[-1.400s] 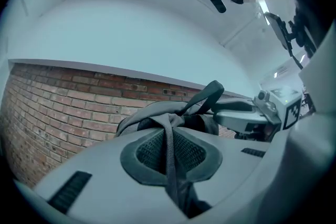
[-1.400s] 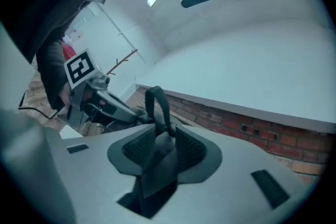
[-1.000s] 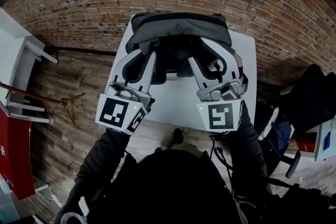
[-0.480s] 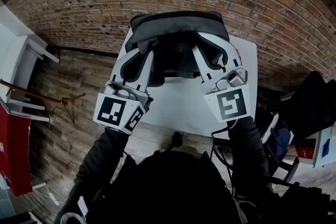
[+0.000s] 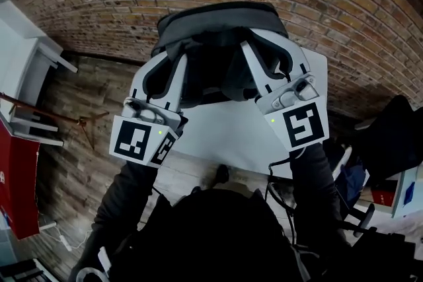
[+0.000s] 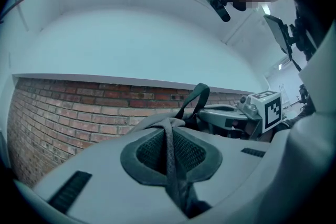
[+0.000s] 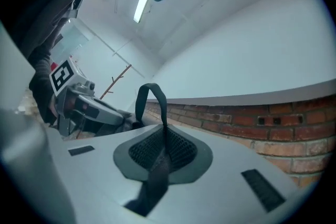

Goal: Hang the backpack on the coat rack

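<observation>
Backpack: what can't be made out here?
- Backpack underside: head view, its own body hides it; lifted or resting on the table, cannot tell.
- Backpack near face: head view, covered by left gripper and right gripper, whose jaws have just been closing on a strap.
- Backpack body: gripper views, jaws block most of it.

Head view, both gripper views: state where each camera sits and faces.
Head view: on the head, facing down at backpack and table; left gripper, right gripper, sleeves show.
Left gripper view: rides that gripper, faces brick wall along jaws shut on one strap.
Right gripper view: likewise; jaws have just been closing on other strap.
Shared: brick wall.
</observation>
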### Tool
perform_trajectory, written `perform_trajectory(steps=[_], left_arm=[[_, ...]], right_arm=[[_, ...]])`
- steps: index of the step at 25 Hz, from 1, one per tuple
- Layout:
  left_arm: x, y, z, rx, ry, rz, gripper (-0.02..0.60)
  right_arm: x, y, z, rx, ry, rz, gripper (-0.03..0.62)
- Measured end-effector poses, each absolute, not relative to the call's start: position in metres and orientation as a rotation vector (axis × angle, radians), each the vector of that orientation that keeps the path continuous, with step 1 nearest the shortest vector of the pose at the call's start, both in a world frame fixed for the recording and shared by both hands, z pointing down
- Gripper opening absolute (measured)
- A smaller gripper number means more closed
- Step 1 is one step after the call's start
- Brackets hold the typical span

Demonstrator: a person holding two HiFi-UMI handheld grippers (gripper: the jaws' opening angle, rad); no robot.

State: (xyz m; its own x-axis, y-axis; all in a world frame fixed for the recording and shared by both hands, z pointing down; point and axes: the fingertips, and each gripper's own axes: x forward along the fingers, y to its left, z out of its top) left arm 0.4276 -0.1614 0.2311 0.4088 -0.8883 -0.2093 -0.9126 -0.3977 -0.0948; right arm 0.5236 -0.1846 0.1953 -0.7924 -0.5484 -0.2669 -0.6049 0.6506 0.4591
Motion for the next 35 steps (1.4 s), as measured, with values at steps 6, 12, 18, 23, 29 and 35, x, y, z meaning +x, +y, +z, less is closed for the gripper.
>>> perform_trajectory(steps=[6,12,18,23,29,35], left_arm=[[0.425,-0.166,0.236,-2.472,1.627,0.184,0.045],[0.428,-0.168,0.236,-2.467,1.627,0.192,0.045],[0.429,-0.169,0.238,-2.470,1.642,0.176,0.044],[0.418,-0.165,0.231,-2.419,1.678,0.181,0.044],[0.387,-0.152,0.217,-2.296,1.798,0.180,0.044],[0.318,-0.102,0.195,-2.054,2.000,0.171,0.044]], right_arm=[[0.523,-0.194,0.223,-1.139,2.819,1.126,0.109],[0.526,-0.194,0.213,-1.121,2.740,1.301,0.115],[0.512,-0.213,0.219,-0.945,2.863,1.264,0.033],[0.506,-0.214,0.204,-0.793,2.920,0.966,0.015],[0.472,-0.206,0.186,-0.697,2.925,0.859,0.015],[0.402,-0.163,0.168,-0.585,2.873,0.715,0.015]])
